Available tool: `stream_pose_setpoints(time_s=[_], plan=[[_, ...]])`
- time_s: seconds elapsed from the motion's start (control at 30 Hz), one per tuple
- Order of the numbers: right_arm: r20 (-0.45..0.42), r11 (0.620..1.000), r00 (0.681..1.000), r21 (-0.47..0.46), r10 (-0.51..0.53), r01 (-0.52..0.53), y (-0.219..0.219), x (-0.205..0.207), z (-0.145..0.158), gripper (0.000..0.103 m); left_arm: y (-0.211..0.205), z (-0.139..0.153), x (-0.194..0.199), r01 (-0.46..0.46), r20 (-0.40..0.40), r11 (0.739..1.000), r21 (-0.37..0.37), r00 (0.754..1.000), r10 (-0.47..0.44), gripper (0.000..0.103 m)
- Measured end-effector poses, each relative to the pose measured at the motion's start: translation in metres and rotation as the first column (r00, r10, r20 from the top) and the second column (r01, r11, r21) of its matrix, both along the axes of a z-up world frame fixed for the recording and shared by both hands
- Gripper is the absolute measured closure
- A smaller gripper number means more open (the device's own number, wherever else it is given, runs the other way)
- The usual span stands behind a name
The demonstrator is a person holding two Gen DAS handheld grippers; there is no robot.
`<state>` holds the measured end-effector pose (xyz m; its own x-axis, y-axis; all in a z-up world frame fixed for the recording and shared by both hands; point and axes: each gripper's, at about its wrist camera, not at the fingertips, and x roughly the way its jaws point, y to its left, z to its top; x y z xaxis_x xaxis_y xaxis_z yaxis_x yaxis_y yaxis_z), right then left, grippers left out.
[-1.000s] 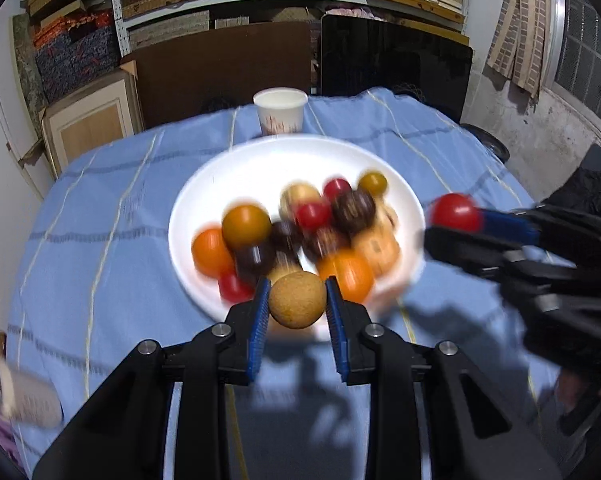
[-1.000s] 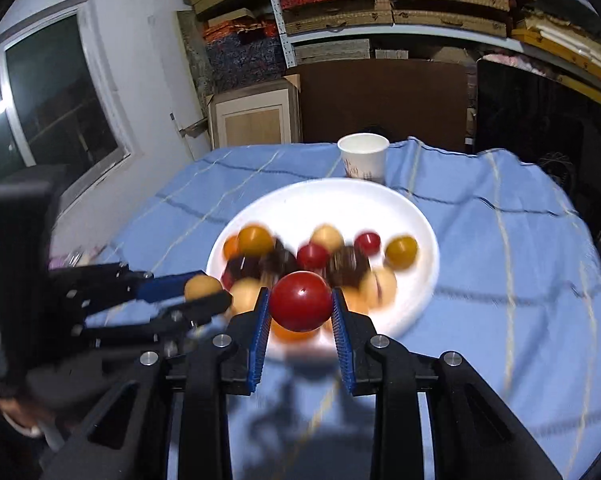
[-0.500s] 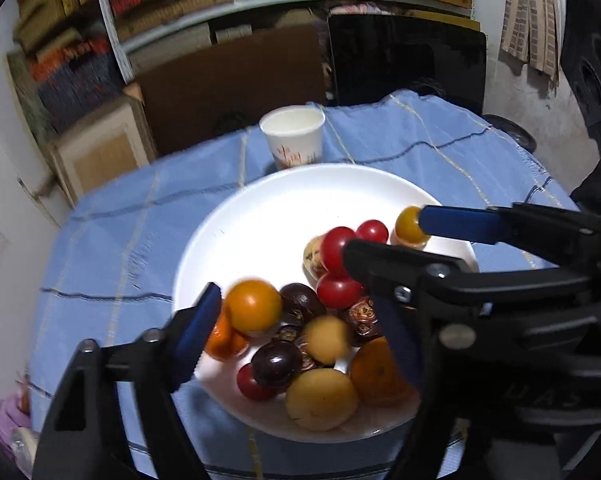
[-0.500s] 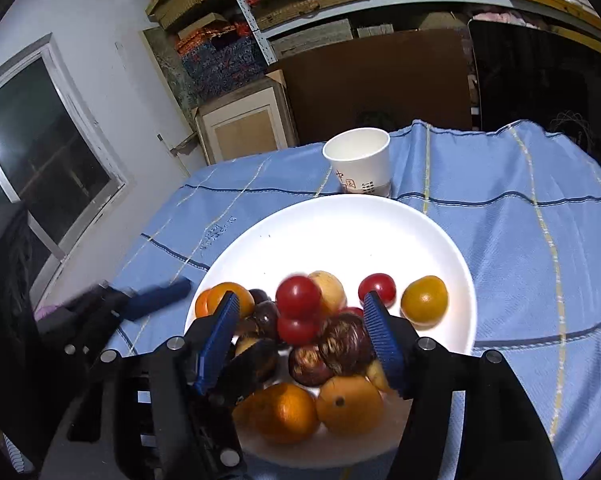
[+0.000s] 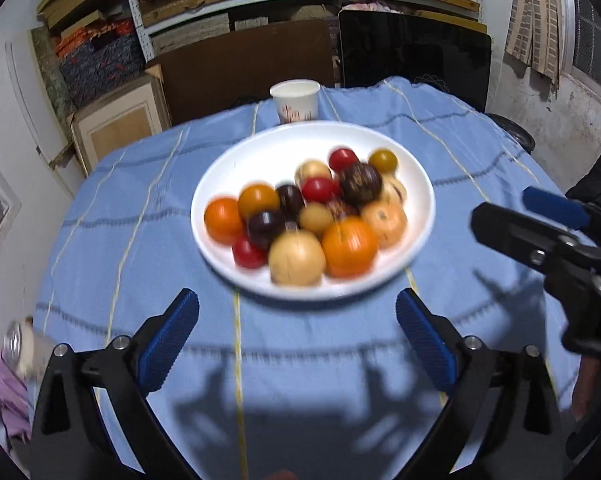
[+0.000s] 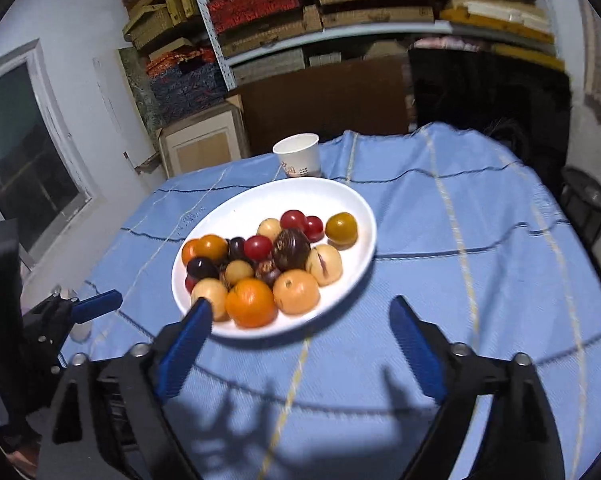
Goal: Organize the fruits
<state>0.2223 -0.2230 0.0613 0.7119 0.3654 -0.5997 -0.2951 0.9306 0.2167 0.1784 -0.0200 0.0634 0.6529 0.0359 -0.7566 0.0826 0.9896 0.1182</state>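
Observation:
A white plate [image 5: 260, 148] [image 6: 332, 196] sits mid-table on the blue cloth and holds several fruits: oranges [image 5: 349, 246] [image 6: 250, 302], red tomatoes [image 5: 317, 189] [image 6: 258, 247], dark plums [image 5: 266, 229] [image 6: 201, 268] and tan round fruits [image 5: 297, 257] [image 6: 209, 293]. My left gripper [image 5: 297, 306] is open and empty, just short of the plate's near rim. My right gripper [image 6: 300, 312] is open and empty at the plate's near edge; it also shows at the right of the left wrist view [image 5: 528, 216]. The left gripper shows in the right wrist view [image 6: 88, 306].
A white paper cup [image 5: 295, 100] [image 6: 297, 155] stands just behind the plate. A small can [image 5: 18, 344] lies at the table's left edge. Shelves, boxes and a dark panel stand behind the table [image 5: 480, 152].
Both grippers let go of their fruits, the tan one and the red one, onto the plate, opened wide and drew back from the plate.

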Motion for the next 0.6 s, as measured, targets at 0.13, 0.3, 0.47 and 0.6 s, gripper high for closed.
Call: stream_pose_setpoints(time_s=[0.13, 0.3, 0.47, 0.6], plan=[[0.039, 0.999, 0.999, -0.045, -0.017, 0.019, -0.001, -0.036, 0.001, 0.004, 0.0, 0.003, -0.039, -0.008, 0.019, 1.0, -0.019, 1.0, 0.008, 0.005], [0.093, 0.99, 0.993, -0.121, -0.068, 0.079, 0.003, -0.069, 0.0, 0.004, 0.0, 0.009, -0.074, -0.018, 0.044, 1.0, -0.011, 0.999, 0.018, 0.005], [0.069, 0.993, 0.994, -0.083, -0.08, 0.085, -0.003, -0.083, -0.001, 0.004, 0.0, 0.013, -0.094, -0.006, 0.048, 0.999, -0.042, 0.999, 0.009, 0.004], [0.078, 0.992, 0.993, -0.088, -0.088, 0.095, -0.004, -0.091, 0.0, 0.004, 0.001, 0.012, -0.099, -0.01, 0.04, 0.999, -0.053, 0.999, 0.012, 0.004]])
